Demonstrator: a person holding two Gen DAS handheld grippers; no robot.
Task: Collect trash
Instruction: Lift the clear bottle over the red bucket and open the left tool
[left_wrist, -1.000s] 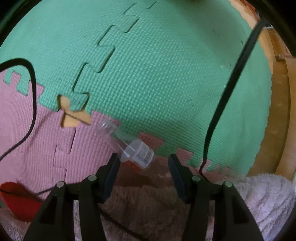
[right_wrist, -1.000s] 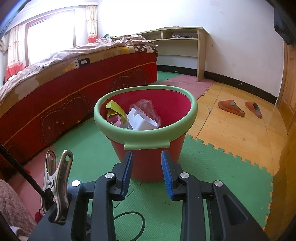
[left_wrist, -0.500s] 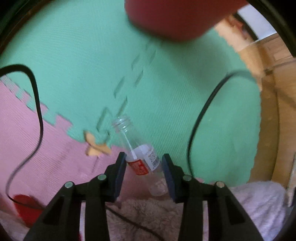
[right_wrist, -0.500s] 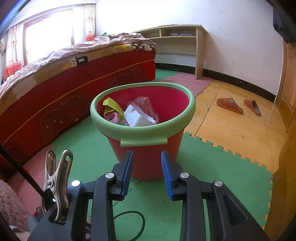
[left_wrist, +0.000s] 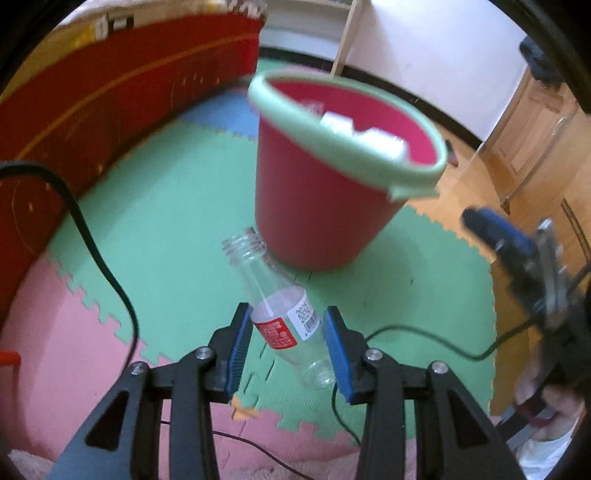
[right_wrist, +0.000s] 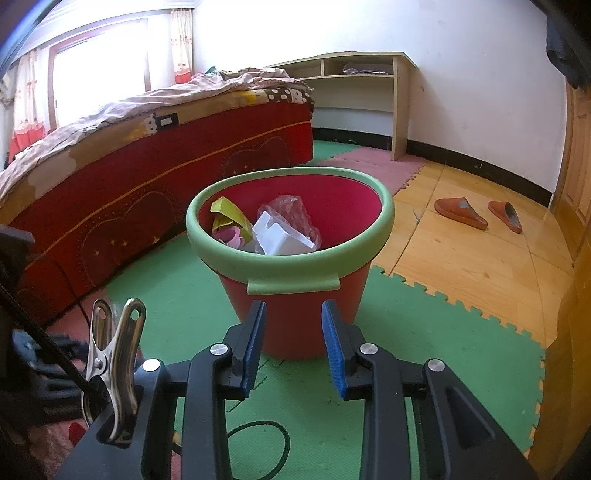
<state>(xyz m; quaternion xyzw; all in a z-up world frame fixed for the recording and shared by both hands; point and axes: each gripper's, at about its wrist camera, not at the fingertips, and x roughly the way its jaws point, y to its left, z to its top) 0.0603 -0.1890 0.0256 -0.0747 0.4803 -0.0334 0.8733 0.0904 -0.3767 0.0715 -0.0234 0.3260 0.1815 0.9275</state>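
Note:
A clear plastic bottle (left_wrist: 284, 314) with a red and white label and no cap is gripped at its middle by my left gripper (left_wrist: 288, 325), which is shut on it. The bottle hangs above the green foam mat (left_wrist: 177, 229), its neck pointing at the red bucket (left_wrist: 317, 214). In the right wrist view the same bucket, with a green rim (right_wrist: 291, 269), holds a white box, crumpled plastic and yellow and pink scraps. My right gripper (right_wrist: 293, 325) stands open just in front of the bucket with nothing between its fingers. That right gripper (left_wrist: 517, 254) also shows blurred at the right edge of the left wrist view.
A bed with a red side (right_wrist: 122, 184) runs along the left. A wooden desk shelf (right_wrist: 362, 81) stands by the far wall. Two orange slippers (right_wrist: 461, 214) lie on the wooden floor. Black cables (left_wrist: 107, 273) cross the mats. A metal clip (right_wrist: 114, 354) sits on the right gripper.
The left gripper's jaws closed on the bottle, lifted it off the mat and tilted up, bringing the bucket and bed into view. The right gripper's view is unchanged.

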